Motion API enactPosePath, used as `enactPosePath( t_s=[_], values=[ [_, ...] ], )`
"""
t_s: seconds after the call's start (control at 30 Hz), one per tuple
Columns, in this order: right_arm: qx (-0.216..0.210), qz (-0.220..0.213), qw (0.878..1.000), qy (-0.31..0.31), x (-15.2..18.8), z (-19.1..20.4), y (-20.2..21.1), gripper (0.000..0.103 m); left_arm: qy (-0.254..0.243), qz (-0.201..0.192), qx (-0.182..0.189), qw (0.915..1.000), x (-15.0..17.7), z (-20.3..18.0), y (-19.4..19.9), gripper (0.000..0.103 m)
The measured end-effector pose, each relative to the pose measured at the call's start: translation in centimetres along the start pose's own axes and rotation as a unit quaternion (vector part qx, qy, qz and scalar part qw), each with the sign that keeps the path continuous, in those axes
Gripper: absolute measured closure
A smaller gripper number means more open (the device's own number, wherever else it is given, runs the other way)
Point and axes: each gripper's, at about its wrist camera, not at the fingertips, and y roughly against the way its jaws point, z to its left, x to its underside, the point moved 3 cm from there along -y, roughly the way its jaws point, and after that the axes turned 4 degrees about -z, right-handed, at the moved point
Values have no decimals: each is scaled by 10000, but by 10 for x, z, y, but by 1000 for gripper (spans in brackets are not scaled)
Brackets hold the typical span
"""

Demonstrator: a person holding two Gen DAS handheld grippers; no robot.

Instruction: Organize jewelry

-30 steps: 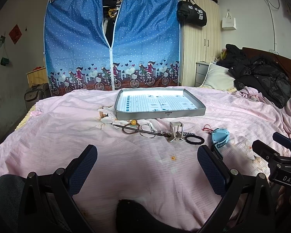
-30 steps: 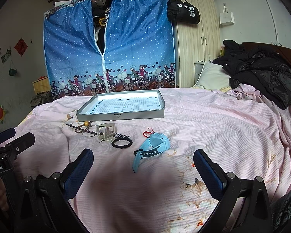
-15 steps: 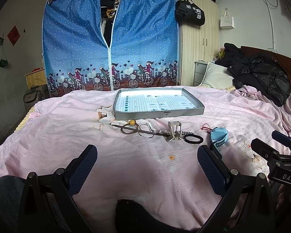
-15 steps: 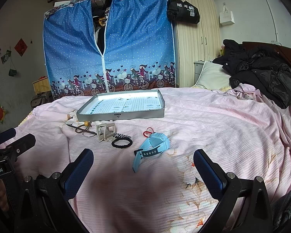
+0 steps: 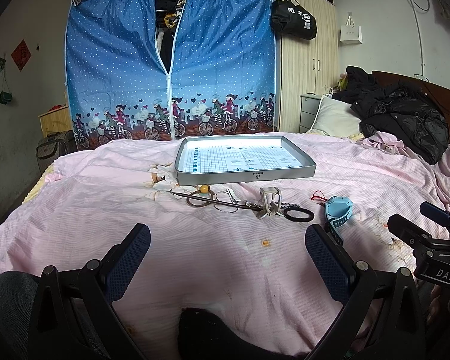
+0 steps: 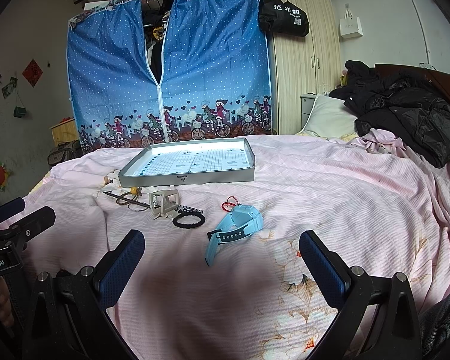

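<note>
White letters "DAS" mark the black body of the right gripper (image 5: 429,234) as seen from the left wrist, and the left gripper (image 6: 15,219) carries a label ending "Robot.AI" in the right wrist view. A black bag (image 5: 294,19) hanging on the wardrobe bears white characters, too small to read surely. Both grippers hover with jaws spread wide and holding nothing, their blue pads (image 6: 121,265) finely textured. Beyond them, on the ribbed pink bedsheet (image 6: 330,198), lie a light blue rubbery watch (image 6: 238,222), a black ring-shaped hair tie (image 6: 189,220), a grey boxy clip (image 6: 164,202) and thin wire rings (image 5: 226,202), all just before the shallow grey tray (image 5: 246,177) with its gridded lining.
</note>
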Motion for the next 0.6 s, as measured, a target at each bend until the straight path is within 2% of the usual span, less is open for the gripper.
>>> enactPosePath(
  t_s=[0.6],
  values=[
    [10,8,10000,-21,1,0,0,0,30,47,-42,10000,1,1,-2,2]
  ],
)
